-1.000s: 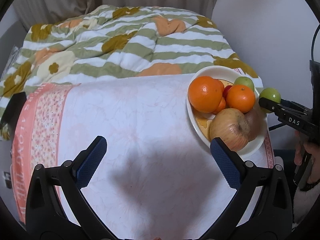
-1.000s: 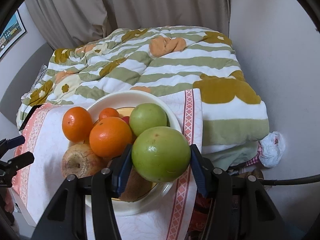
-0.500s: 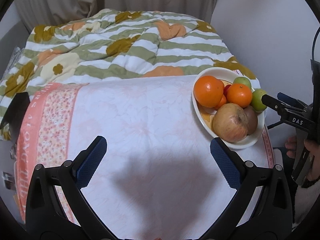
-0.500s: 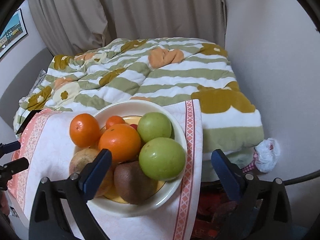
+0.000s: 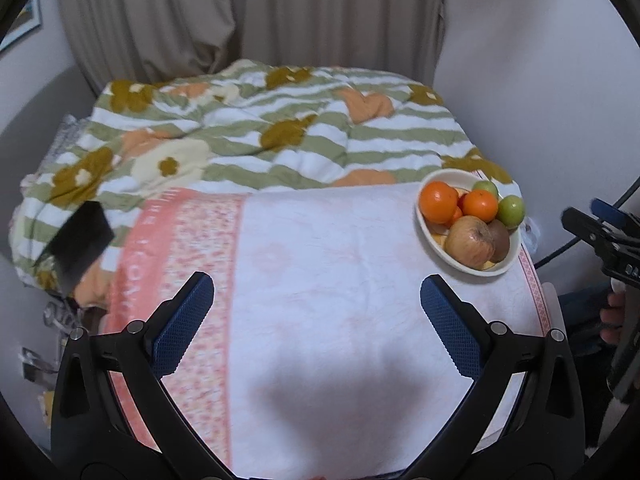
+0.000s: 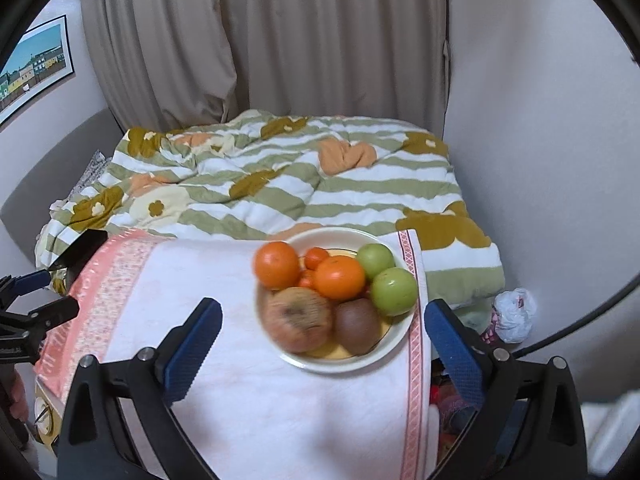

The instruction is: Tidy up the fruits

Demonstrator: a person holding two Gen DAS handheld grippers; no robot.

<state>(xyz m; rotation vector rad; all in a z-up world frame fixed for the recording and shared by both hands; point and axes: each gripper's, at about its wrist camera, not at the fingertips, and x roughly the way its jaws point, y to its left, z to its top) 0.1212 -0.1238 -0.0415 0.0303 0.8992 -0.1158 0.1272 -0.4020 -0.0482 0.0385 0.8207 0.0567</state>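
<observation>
A cream bowl (image 6: 396, 342) stands at the right end of the cloth-covered table. It holds two oranges (image 6: 339, 278), two green fruits (image 6: 393, 291), a brown kiwi (image 6: 357, 327), a wrinkled apple (image 6: 298, 318) and small red fruits. The bowl also shows in the left wrist view (image 5: 424, 224). My right gripper (image 6: 322, 342) is open and empty, held back above the table in front of the bowl. My left gripper (image 5: 316, 326) is open and empty over the middle of the cloth, well left of the bowl.
The table carries a white cloth with a pink patterned border (image 5: 180, 240). A bed with a green striped floral quilt (image 6: 280, 176) lies behind it. A black object (image 5: 80, 240) sits at the table's left end. A white bag (image 6: 512, 314) lies on the floor at the right.
My right gripper let go of the green fruit into the bowl, opened wide and drew back. My left gripper also pulled back and up from the table.
</observation>
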